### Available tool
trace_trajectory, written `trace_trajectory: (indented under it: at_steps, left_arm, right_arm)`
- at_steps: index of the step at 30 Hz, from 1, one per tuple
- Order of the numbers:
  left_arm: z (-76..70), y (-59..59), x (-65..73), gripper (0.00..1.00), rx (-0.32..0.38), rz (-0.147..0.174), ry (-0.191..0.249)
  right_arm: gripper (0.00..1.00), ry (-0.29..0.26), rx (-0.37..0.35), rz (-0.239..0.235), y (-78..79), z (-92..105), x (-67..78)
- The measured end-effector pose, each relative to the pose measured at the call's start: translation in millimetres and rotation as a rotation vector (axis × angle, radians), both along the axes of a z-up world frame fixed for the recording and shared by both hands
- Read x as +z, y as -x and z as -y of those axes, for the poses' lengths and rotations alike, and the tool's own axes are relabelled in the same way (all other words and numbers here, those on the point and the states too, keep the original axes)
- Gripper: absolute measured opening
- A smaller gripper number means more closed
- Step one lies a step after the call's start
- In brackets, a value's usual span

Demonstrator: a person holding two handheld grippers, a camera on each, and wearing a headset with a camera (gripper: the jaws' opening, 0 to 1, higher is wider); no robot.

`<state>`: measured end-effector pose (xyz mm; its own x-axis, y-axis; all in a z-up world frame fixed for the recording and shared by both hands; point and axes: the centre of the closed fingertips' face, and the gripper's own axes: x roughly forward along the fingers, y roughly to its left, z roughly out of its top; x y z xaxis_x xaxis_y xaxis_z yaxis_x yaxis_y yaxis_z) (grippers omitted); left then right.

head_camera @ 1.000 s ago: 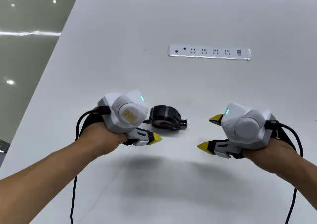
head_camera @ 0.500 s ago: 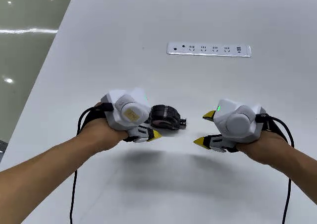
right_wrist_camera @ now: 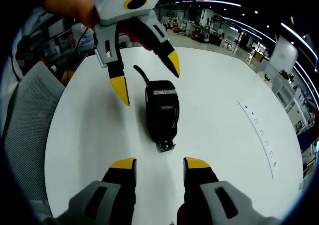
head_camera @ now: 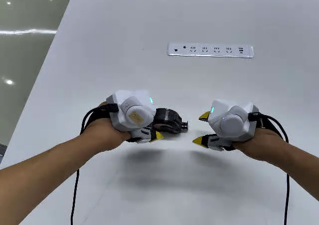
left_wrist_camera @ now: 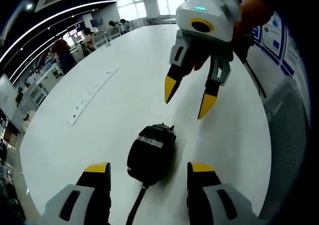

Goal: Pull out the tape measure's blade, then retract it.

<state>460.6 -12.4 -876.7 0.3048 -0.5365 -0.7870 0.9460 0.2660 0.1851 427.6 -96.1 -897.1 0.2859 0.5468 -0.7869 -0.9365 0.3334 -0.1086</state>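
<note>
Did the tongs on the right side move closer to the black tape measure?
Yes. The right tongs slid left toward the tape measure. The power strip stayed put in the head view, so the gap really shrank.

No writing could be read. A yellow sticker [head_camera: 133, 117] sat on the left gripper [head_camera: 159, 128], behind its claw, its marks too small to make out.

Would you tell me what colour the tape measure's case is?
Black; the tape measure shows best in the right gripper view.
</note>
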Motion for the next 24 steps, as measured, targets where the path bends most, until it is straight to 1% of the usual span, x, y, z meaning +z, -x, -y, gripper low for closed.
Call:
trace_trajectory:
  at_steps: [3,5,7,11,13,16,20,24]
  left_arm:
    - [1.8,-1.3,-1.8,0.57,-0.017,0.004,-0.007]
    - [2.9,-2.3,-3.9,0.56,-0.022,0.0,-0.009]
    - [3.9,-2.8,-5.9,0.54,-0.036,0.001,-0.019]
    - [6.1,-3.8,-8.4,0.54,-0.046,-0.005,-0.018]
    - [7.7,-4.7,-9.9,0.54,-0.049,-0.013,-0.013]
    - [9.7,-6.0,-11.1,0.53,-0.058,-0.013,-0.014]
    - [13.1,-5.9,-15.1,0.5,-0.081,-0.021,-0.016]
    - [15.3,-6.1,-16.1,0.48,-0.093,-0.021,-0.017]
  right_arm:
    - [0.37,0.005,0.013,0.0,-0.7,-0.7,-2.1]
    - [0.37,0.006,0.019,-0.001,-1.1,-1.5,-3.6]
    - [0.36,0.007,0.027,0.001,-2.2,-3.0,-4.6]
    - [0.35,0.005,0.031,0.002,-5.5,-6.2,-7.3]
    - [0.35,0.005,0.034,0.001,-7.6,-7.6,-9.9]
    - [0.34,0.003,0.038,0.001,-9.7,-10.5,-12.5]
    - [0.33,0.003,0.044,-0.003,-11.5,-13.4,-16.0]
    - [0.33,0.006,0.049,-0.007,-14.1,-14.9,-21.1]
